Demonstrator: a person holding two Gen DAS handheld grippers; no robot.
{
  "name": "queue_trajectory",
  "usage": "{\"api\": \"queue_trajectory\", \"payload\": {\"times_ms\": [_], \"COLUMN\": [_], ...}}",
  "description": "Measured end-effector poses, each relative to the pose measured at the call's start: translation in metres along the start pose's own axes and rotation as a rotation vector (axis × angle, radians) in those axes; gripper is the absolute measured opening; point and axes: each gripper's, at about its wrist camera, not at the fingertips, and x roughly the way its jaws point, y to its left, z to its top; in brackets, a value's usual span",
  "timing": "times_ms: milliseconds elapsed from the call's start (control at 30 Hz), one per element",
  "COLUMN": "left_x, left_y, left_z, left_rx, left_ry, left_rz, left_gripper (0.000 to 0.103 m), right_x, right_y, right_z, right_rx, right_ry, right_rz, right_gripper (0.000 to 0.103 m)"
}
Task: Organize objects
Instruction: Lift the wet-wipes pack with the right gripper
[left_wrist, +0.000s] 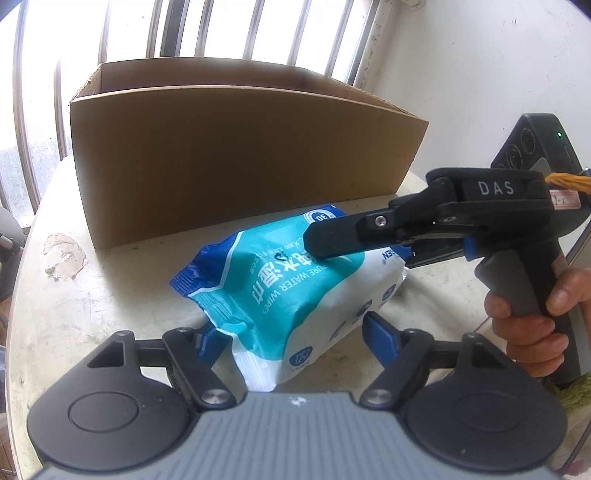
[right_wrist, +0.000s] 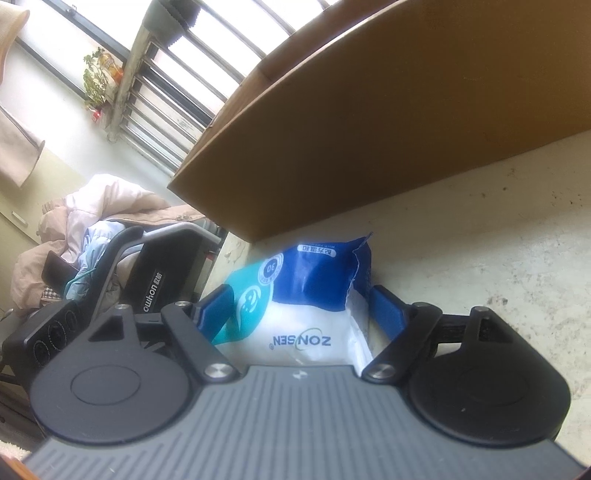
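A teal, blue and white pack of wet wipes (left_wrist: 291, 291) lies on the worn white table (left_wrist: 92, 302), in front of an open cardboard box (left_wrist: 236, 158). My left gripper (left_wrist: 291, 334) has its blue pads on both sides of the pack's near end and grips it. My right gripper (left_wrist: 325, 243) comes in from the right and clamps the pack's far end. In the right wrist view the pack (right_wrist: 306, 306) sits between that gripper's (right_wrist: 299, 308) blue pads, with the box (right_wrist: 388, 140) just behind.
A barred window (left_wrist: 221, 33) is behind the box and a white wall (left_wrist: 480, 74) at right. In the right wrist view a black chair (right_wrist: 147, 273) with piled clothes (right_wrist: 92, 214) stands beyond the table edge.
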Motion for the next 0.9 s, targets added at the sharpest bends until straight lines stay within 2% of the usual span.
{"api": "queue_trajectory", "payload": {"times_ms": [100, 300, 900], "left_x": [-0.014, -0.016, -0.007], "left_y": [0.004, 0.003, -0.005], "left_z": [0.001, -0.001, 0.009], "left_rx": [0.002, 0.008, -0.01], "left_ry": [0.001, -0.005, 0.01], "left_rz": [0.004, 0.019, 0.038], "left_gripper": [0.082, 0.084, 0.083], "right_x": [-0.001, -0.001, 0.002], "right_y": [0.001, -0.001, 0.007], "right_z": [-0.002, -0.003, -0.003], "right_rx": [-0.005, -0.008, -0.032], "right_ry": [0.009, 0.008, -0.011], "right_rz": [-0.001, 0.009, -0.018], "right_gripper": [0.082, 0.084, 0.083]}}
